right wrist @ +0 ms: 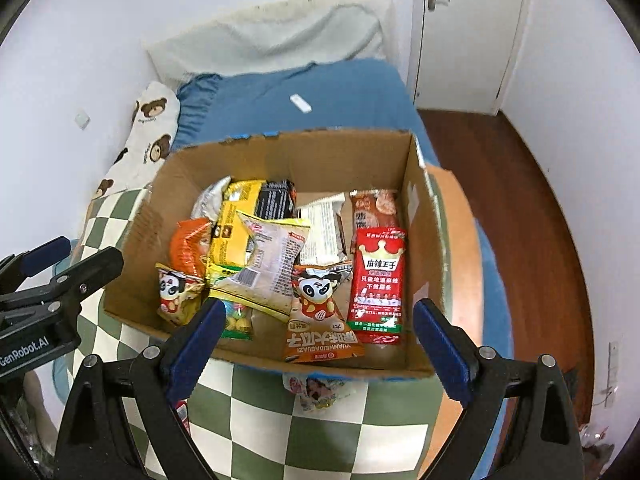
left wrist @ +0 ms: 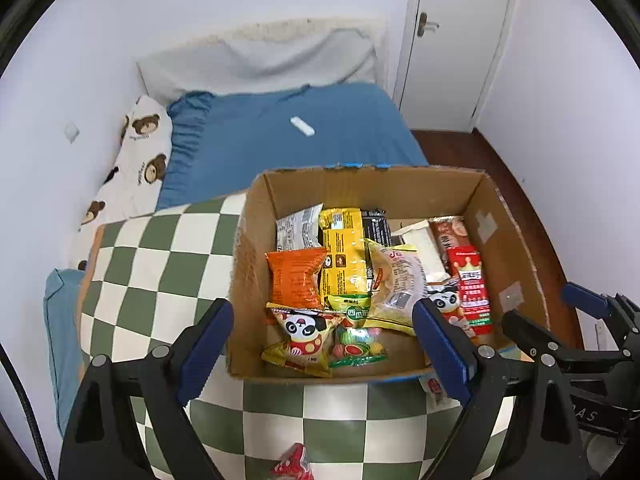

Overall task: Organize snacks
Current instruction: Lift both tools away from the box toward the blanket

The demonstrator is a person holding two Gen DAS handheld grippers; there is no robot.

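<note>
The left gripper [left wrist: 324, 344] hangs above the near rim of the cardboard box [left wrist: 516, 240], its blue-padded jaws spread wide with nothing between them. The right gripper [right wrist: 320, 344] does the same from the box's near right corner, jaws apart and empty.

The box sits on a green-and-white checkered cushion [left wrist: 160, 264] at the near end of the bed [left wrist: 304, 140], its top open and its walls standing well above the contents. Inside, the snack packets crowd the floor from the far wall to near the front: an orange packet [left wrist: 296, 280] at the left wall, a yellow packet [left wrist: 344, 256] beside it, two panda-print packets [right wrist: 320, 312], and a red crown-print packet [right wrist: 378, 284] along the right wall. A bare strip of box floor shows at the near wall.

Outside, one packet [right wrist: 316, 390] lies on the cushion just under the box's near wall, and a red packet [left wrist: 294, 462] lies closer still. A bear-print pillow [left wrist: 144, 152] lines the bed's left edge.
</note>
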